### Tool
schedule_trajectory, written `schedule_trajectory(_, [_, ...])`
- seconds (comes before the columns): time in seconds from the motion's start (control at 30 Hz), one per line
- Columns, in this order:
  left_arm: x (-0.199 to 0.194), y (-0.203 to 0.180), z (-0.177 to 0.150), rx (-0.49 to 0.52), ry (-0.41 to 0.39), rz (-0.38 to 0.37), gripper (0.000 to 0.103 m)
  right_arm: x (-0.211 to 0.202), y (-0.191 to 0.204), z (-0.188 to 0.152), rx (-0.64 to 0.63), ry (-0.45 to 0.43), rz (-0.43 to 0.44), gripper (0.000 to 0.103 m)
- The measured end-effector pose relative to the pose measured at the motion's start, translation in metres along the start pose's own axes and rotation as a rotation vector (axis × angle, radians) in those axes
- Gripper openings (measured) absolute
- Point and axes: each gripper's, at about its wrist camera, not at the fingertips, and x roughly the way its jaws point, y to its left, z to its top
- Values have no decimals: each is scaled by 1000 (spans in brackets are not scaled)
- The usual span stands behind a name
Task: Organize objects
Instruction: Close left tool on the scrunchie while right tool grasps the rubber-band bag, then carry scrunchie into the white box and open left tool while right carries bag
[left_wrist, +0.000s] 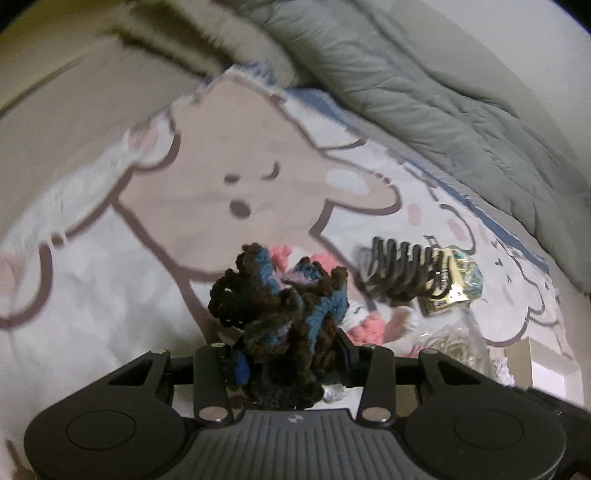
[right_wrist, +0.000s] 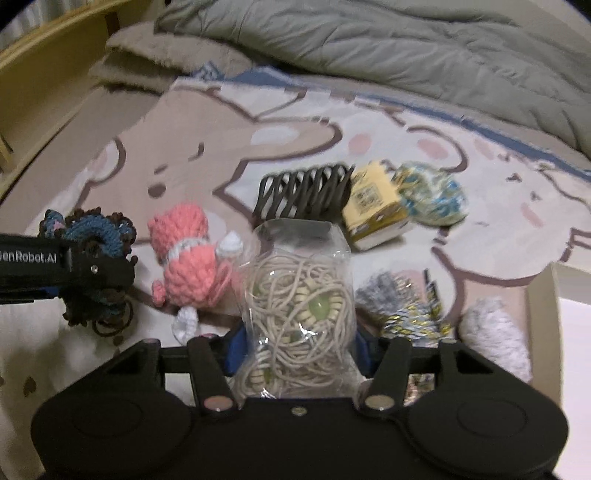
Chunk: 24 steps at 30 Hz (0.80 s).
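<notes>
**Over the bed, both loads lifted for sorting**

Above the cartoon blanket (right_wrist: 498, 229): left gripper (left_wrist: 291, 354) jaws pinching a brown-and-blue crochet scrunchie (left_wrist: 280, 302), right gripper (right_wrist: 295, 350) jaws clamping a clear bag of cord (right_wrist: 299, 306); probably bound for the cardboard box (right_wrist: 550, 295) at right, where fluffy items already gathered

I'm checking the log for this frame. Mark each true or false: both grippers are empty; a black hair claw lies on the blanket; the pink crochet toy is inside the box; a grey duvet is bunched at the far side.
1. Both grippers are empty. False: the left gripper is shut on the dark crochet scrunchie, the right gripper on the clear bag of cords.
2. A black hair claw lies on the blanket. True.
3. The pink crochet toy is inside the box. False: it lies on the blanket.
4. A grey duvet is bunched at the far side. True.
</notes>
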Motion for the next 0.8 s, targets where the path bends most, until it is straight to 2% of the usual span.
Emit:
schedule_trajectory(0.47, [-71,-32,-13,264,-151,3,44,-94,-8,3,84,-184,-25,57])
schedule_trajectory(0.8, [-109,-34,-15,321,-212,-8,44,-138,-5,-3,101,-265,-59,57])
